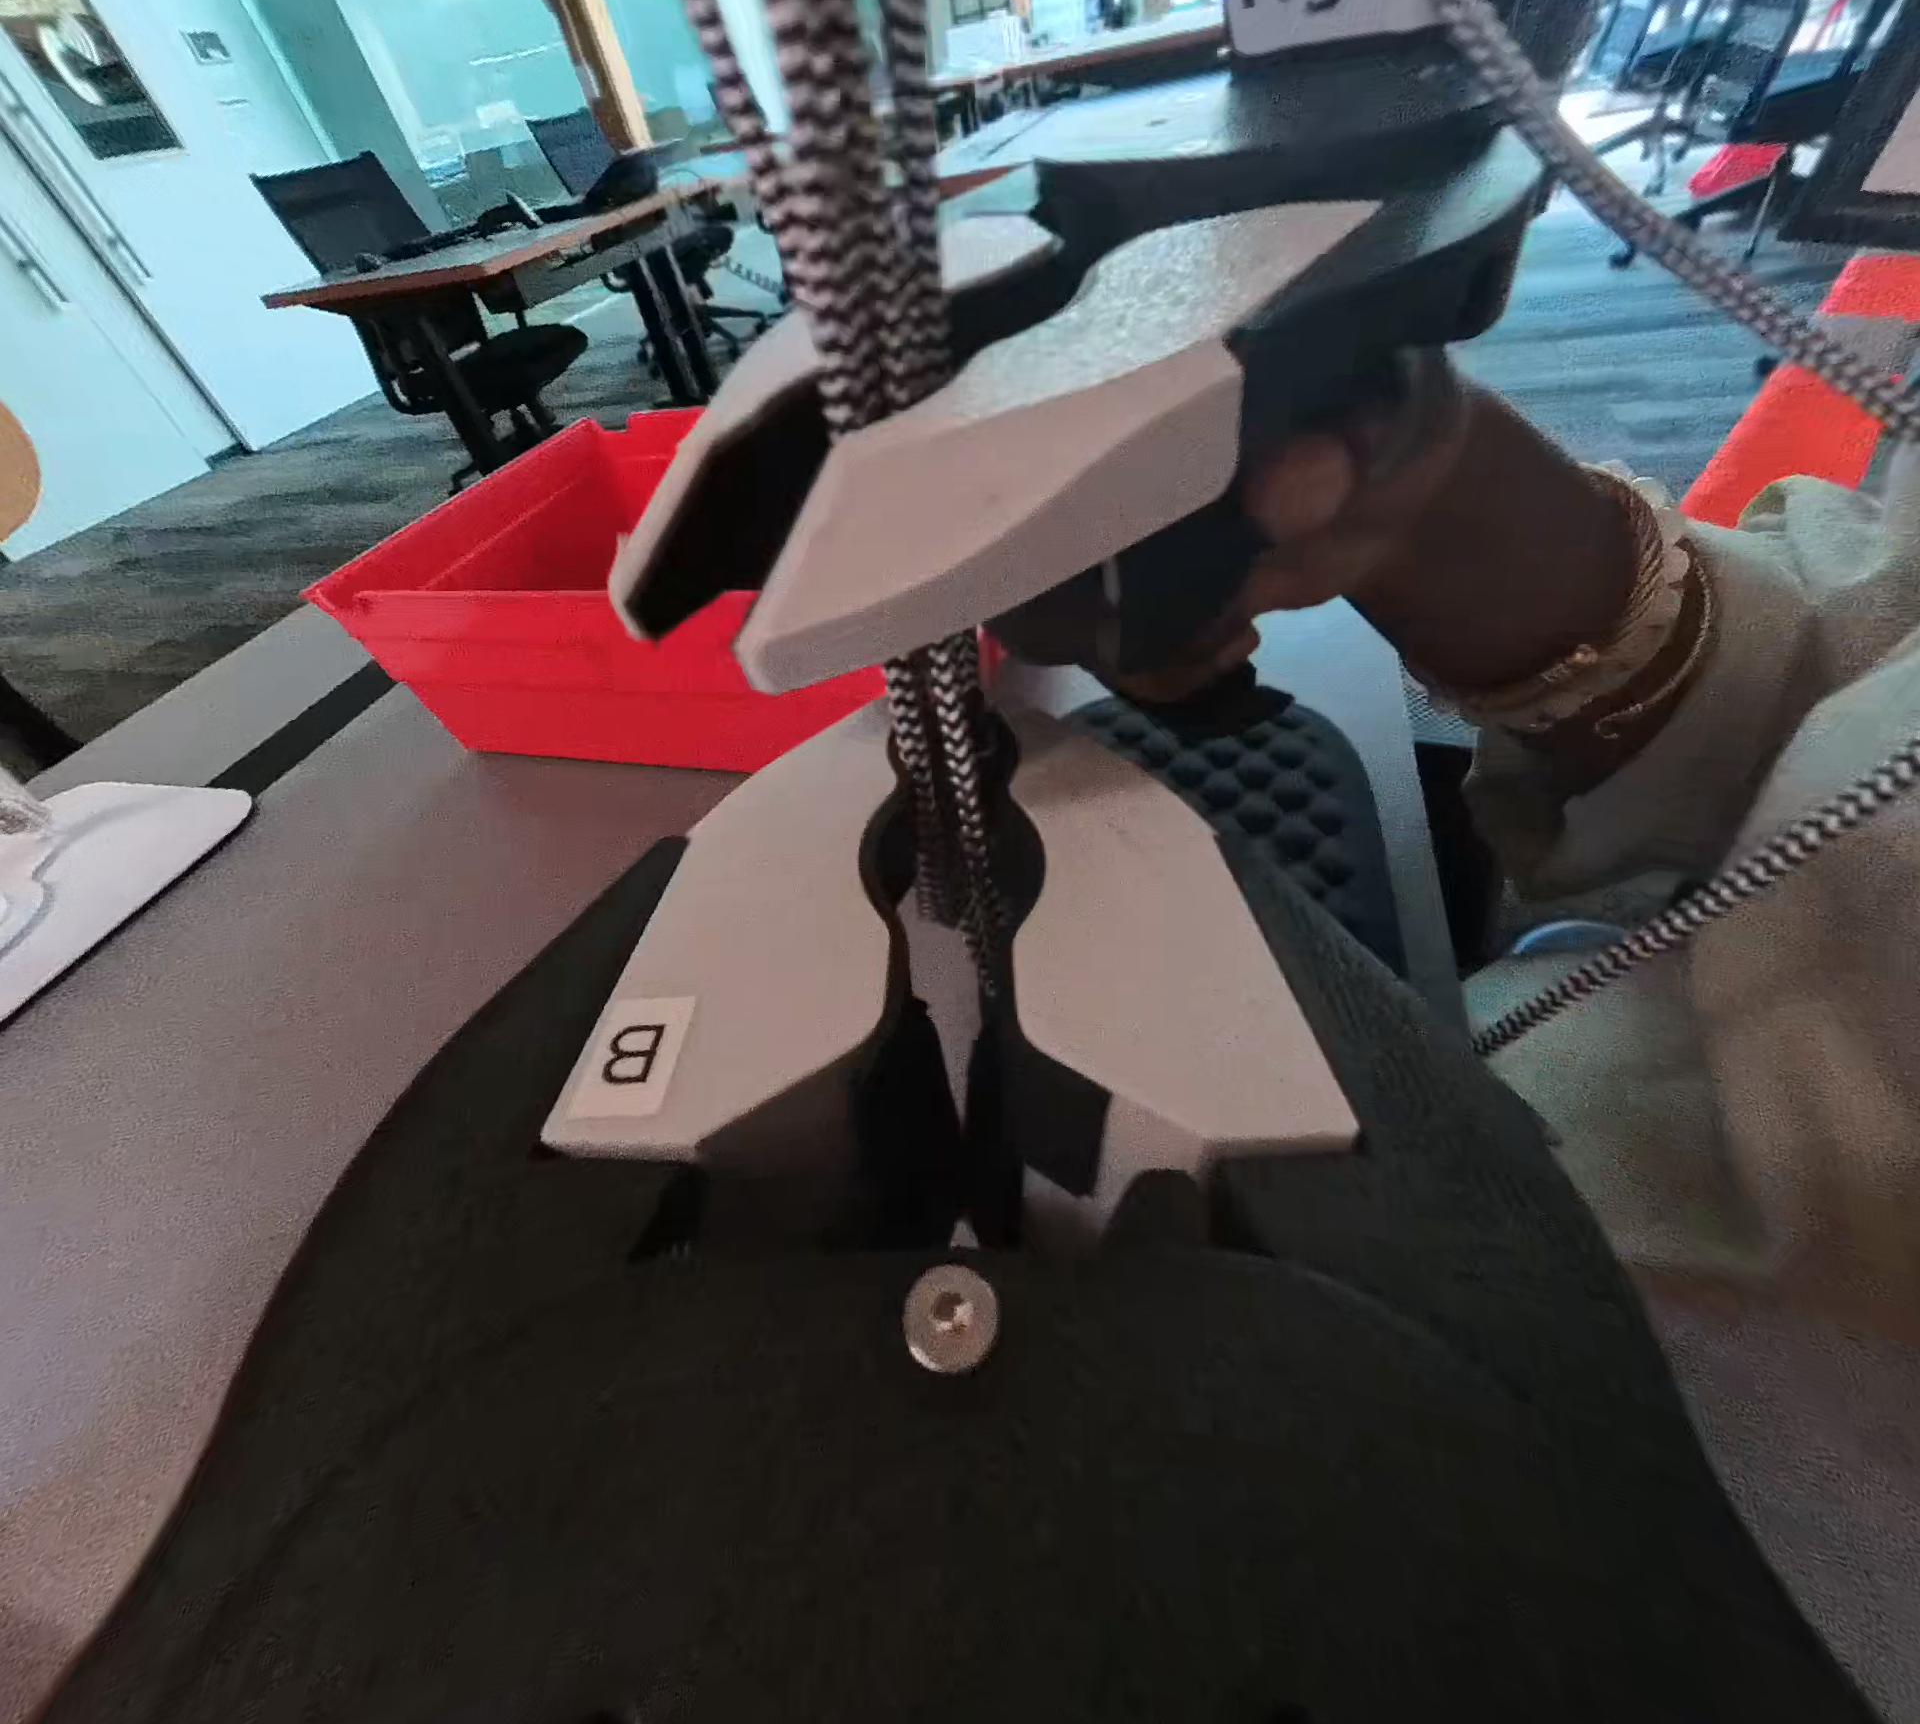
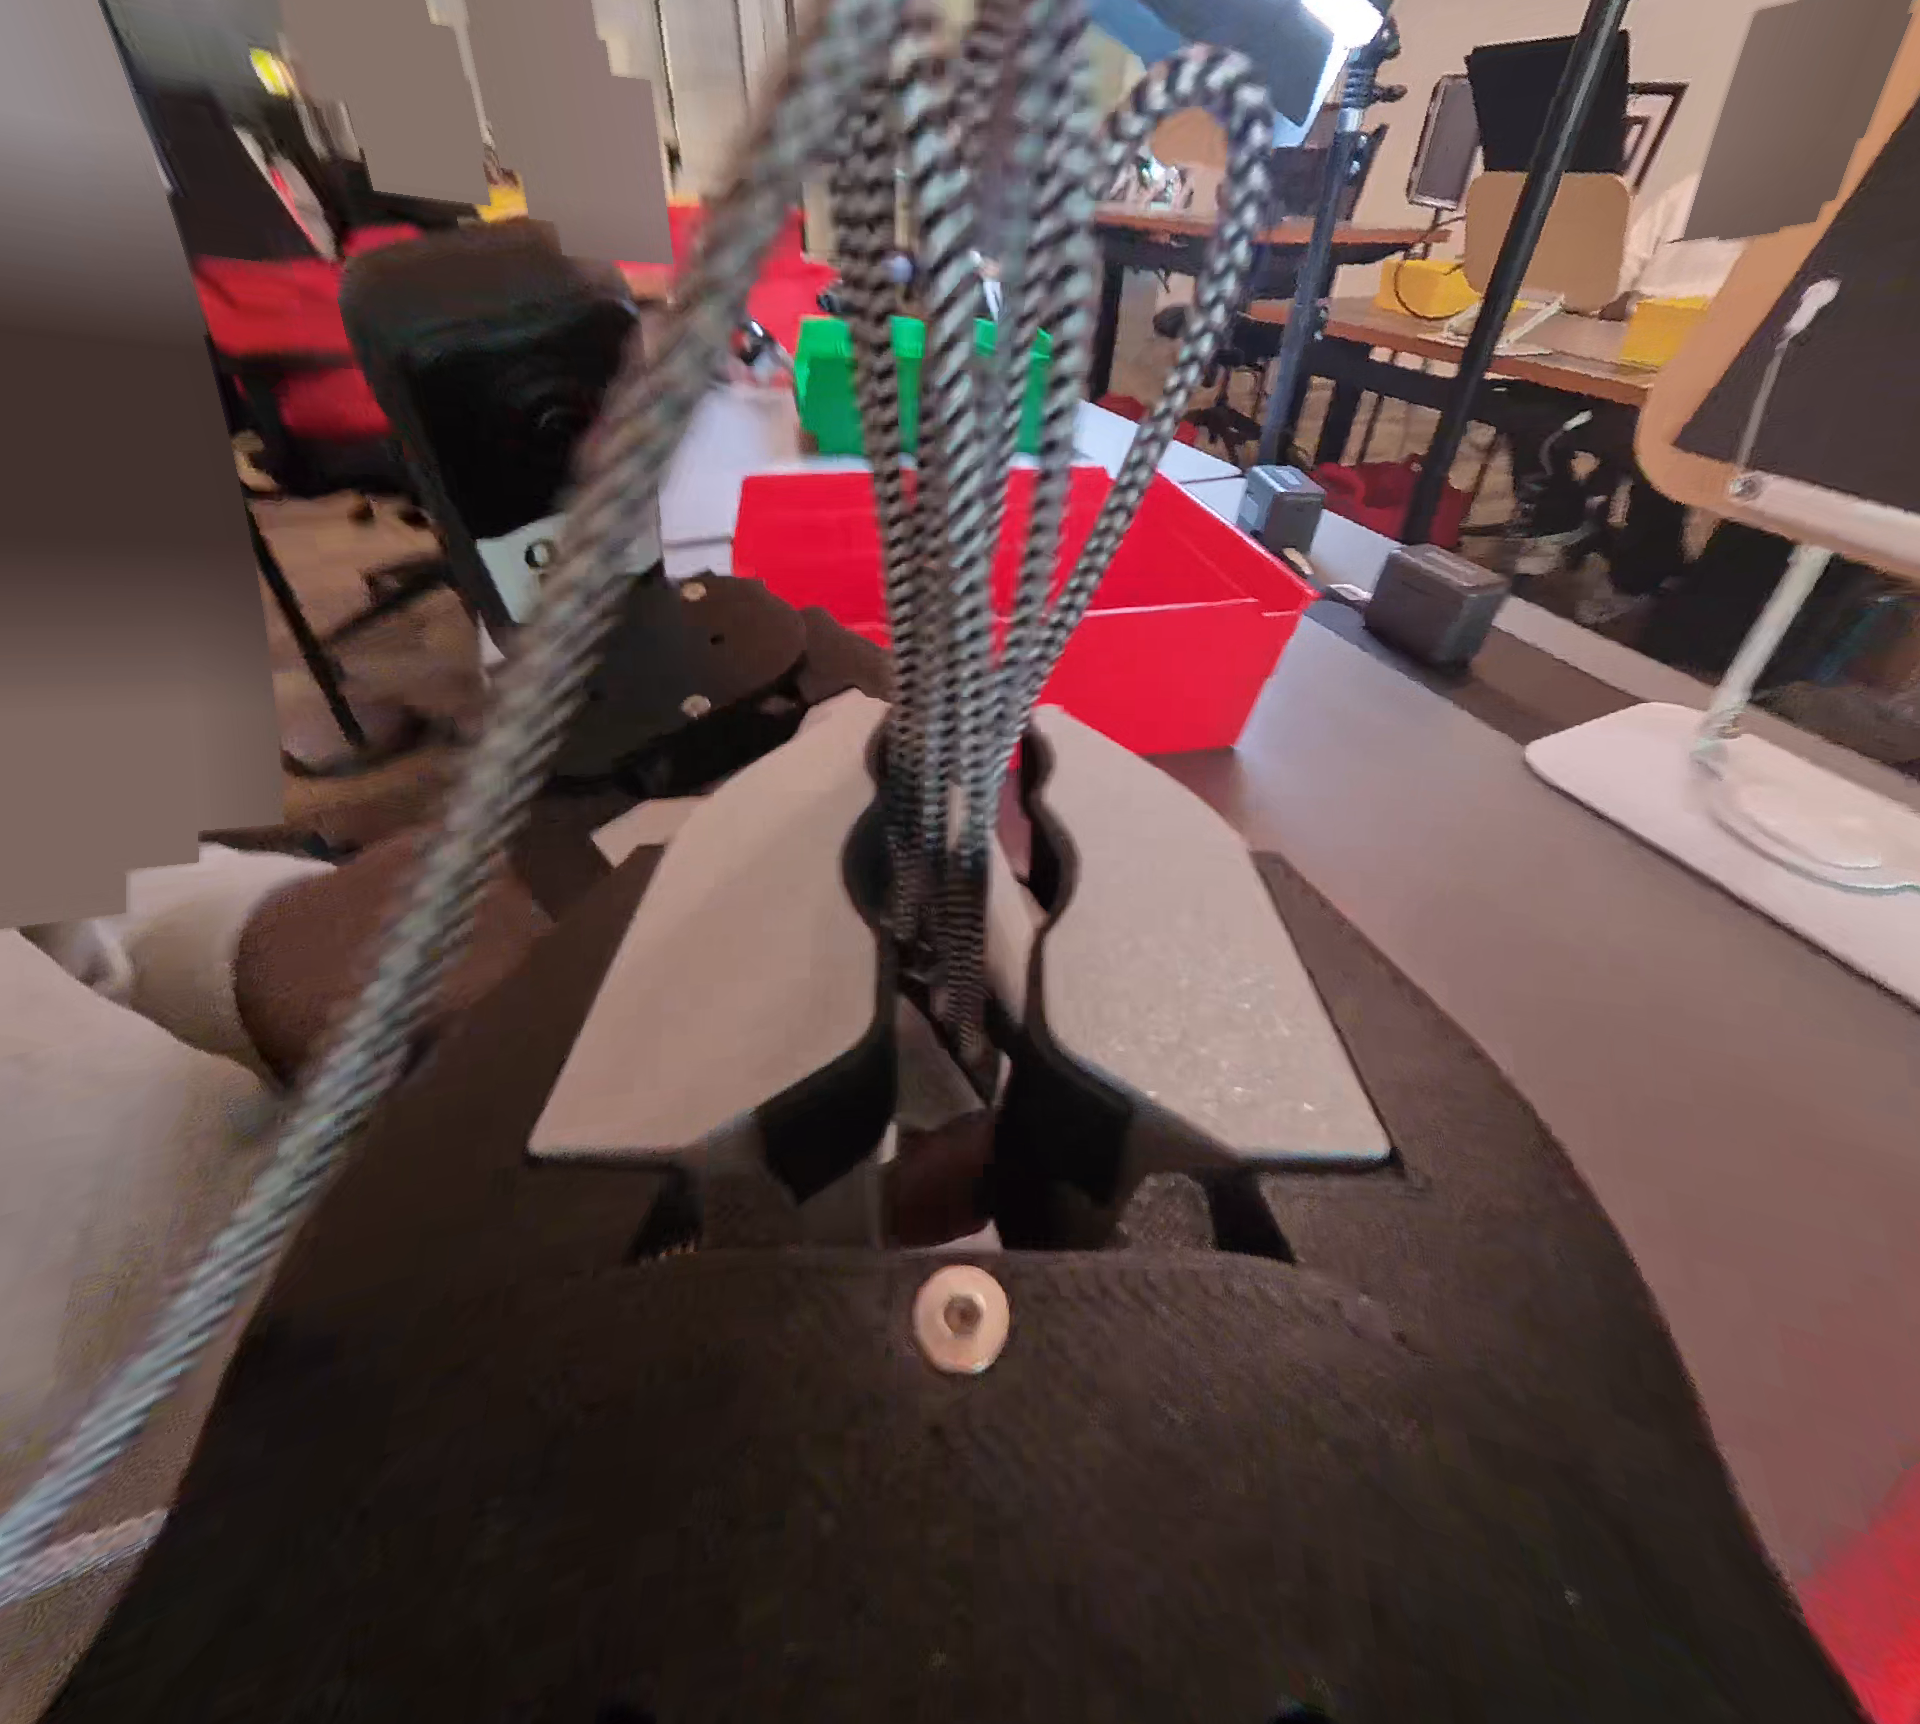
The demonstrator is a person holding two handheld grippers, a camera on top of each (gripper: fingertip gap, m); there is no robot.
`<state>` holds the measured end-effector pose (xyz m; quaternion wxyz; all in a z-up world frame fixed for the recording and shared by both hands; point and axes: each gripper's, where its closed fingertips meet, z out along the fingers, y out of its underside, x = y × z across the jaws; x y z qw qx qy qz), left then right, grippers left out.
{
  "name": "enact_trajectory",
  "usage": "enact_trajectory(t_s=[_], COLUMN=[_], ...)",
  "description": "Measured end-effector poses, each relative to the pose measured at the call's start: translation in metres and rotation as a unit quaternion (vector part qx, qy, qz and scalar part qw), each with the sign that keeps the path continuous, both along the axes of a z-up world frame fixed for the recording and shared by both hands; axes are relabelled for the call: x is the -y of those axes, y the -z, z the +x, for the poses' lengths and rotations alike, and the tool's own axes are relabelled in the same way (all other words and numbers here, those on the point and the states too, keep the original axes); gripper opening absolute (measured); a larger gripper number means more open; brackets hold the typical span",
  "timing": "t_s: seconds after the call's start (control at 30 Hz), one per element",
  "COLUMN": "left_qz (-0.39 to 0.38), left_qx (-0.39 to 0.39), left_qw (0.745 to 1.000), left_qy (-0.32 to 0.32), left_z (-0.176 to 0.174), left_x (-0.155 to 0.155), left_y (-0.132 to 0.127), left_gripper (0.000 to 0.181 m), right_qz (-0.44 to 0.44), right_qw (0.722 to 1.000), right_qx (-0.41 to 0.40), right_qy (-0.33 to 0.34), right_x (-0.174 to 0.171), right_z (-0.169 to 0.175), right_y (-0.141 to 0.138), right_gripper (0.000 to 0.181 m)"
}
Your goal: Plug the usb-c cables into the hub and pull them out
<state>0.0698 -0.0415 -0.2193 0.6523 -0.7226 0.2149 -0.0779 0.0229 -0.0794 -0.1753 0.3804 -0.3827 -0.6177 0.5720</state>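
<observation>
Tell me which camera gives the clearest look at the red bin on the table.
The left wrist view: the red bin shows its open top, inner wall and front face, partly covered by the right gripper. In the right wrist view the red bin sits behind the braided cables.

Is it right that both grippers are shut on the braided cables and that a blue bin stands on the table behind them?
Not quite: the bin is red, not blue, as the left wrist view shows. The rest holds: the left gripper and the right gripper are both shut on the braided cables, above the table.
</observation>
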Motion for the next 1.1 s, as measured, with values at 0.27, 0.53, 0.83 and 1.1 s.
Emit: enact_trajectory(t_s=[0.27, 0.53, 0.83, 1.1], left_qz=[0.025, 0.002, 0.025, 0.074], left_qx=[0.199, 0.197, 0.052, 0.057], left_qw=[0.98, 0.973, 0.981, 0.957], left_qy=[0.015, 0.118, -0.186, -0.274], left_z=[-0.031, -0.01, -0.041, -0.075], left_x=[0.019, 0.032, -0.012, -0.002], left_y=[-0.015, -0.02, -0.004, -0.009], left_gripper=[0.006, 0.006, 0.006, 0.006], right_qz=[0.078, -0.194, -0.044, -0.032], right_qw=[0.994, 0.971, 0.966, 0.952], right_qx=[0.038, -0.046, -0.034, -0.086], right_qy=[0.07, -0.132, 0.251, 0.292], right_x=[-0.052, -0.044, -0.049, -0.025], right_z=[0.02, 0.064, -0.002, 0.009], right_y=[0.01, -0.034, -0.025, -0.032], right_gripper=[0.049, 0.103, 0.115, 0.118])
